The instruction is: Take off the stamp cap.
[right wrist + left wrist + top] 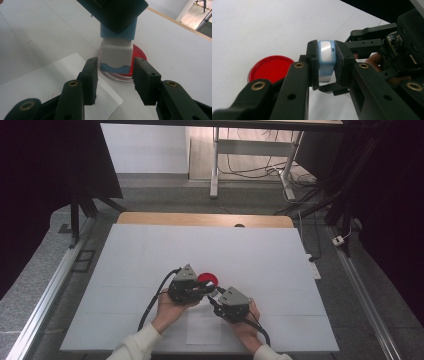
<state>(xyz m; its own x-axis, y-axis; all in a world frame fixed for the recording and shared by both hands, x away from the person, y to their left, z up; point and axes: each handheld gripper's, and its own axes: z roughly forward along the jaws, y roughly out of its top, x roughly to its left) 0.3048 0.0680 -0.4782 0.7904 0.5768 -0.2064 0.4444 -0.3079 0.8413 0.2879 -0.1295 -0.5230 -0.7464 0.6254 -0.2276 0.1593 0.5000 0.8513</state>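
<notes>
A white table (150, 260) fills most of the high view, with a wooden edge showing at its far side. A person's two hands come in from the near edge, each holding a black two-jaw gripper, close together near the middle of the table.

The left gripper (325, 62) is clamped tight on a small blue and white block (326, 58), holding it by its blue upper part, with the jaw pads pressed against both sides. In the right gripper view the block (116, 53) hangs upright, its white lower part and blue bottom end just above a red round dish (136, 56).

The right gripper (115, 80) points at the lower end of the block. Its jaws stand partly open, one on each side of the block's white part, with a small gap on both sides and no contact.

The red dish (208, 279) lies flat on the table just beyond the grippers. A thin sheet of white paper (50, 82) lies under the right gripper.
</notes>
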